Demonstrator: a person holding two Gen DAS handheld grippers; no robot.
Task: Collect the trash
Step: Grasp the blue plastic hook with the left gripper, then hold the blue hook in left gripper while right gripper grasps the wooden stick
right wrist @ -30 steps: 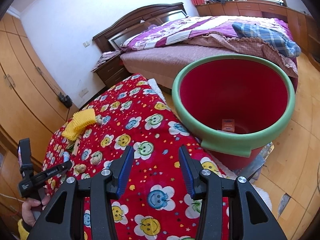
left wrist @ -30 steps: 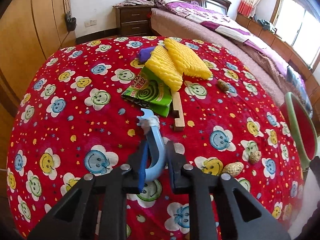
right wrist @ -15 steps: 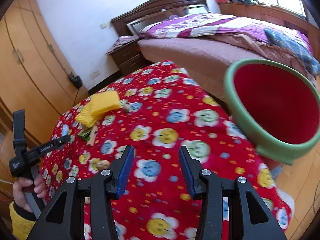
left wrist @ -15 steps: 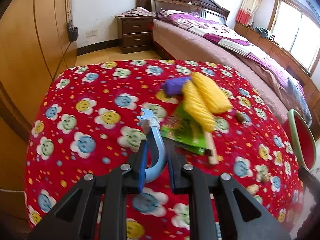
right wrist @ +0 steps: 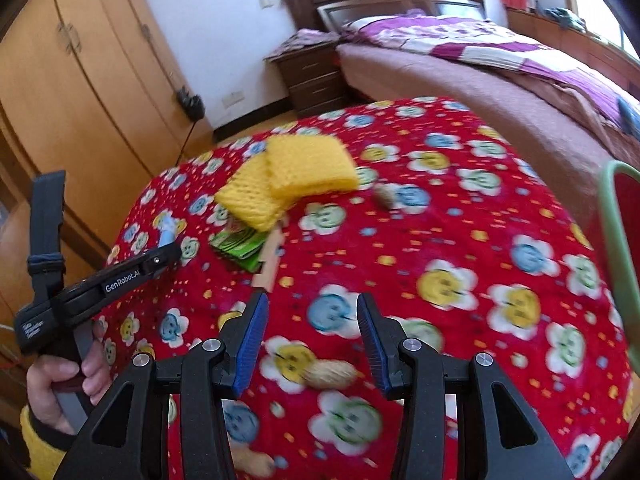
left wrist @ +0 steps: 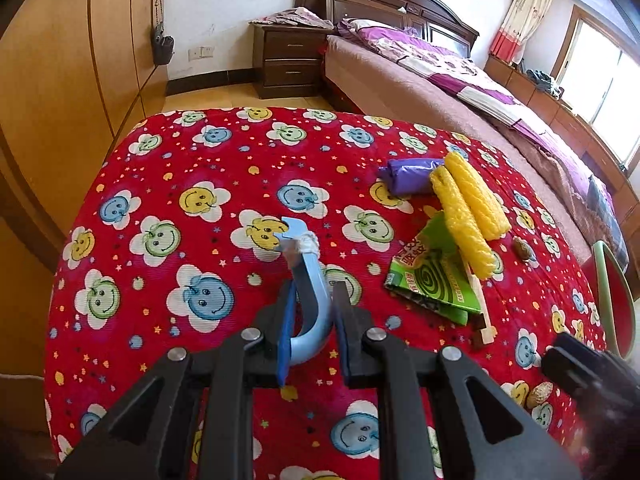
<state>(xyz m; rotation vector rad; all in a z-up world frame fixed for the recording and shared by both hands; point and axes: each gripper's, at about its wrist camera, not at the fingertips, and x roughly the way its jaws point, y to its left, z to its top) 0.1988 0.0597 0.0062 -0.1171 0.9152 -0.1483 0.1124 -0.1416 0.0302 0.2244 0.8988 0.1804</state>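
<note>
Left gripper point(left wrist: 310, 332): jaws nearly closed, pinching a curved blue plastic piece point(left wrist: 308, 280) with a white wad at its far end; we hold it above the red smiley-print cloth point(left wrist: 192, 200). Right gripper point(right wrist: 308, 340): jaws partly apart, nothing between them, hanging over the cloth with a peanut shell point(right wrist: 332, 374) just below and ahead.

Trash left on the cloth: two yellow foam nets point(left wrist: 468, 208) lying over a green coil packet point(left wrist: 432, 276), a pale wooden stick point(left wrist: 480, 308) at the packet's edge, a purple wrapper point(left wrist: 408, 174) behind them, a nut shell point(left wrist: 524, 248) beyond. The red basin with the green rim point(left wrist: 612, 300) shows only at the right edge.

To do this step well, we judge: keep the left pinch firm on the blue piece until it is over the basin; bring the right jaws straight down around the peanut shell, pads either side, and close gently, as it is small and likely to roll or crush.

Against a second ago: the right view has swung off the basin, which filled it then, onto the cloth. The pile sits further right in the left view. Both openings are unchanged.
</note>
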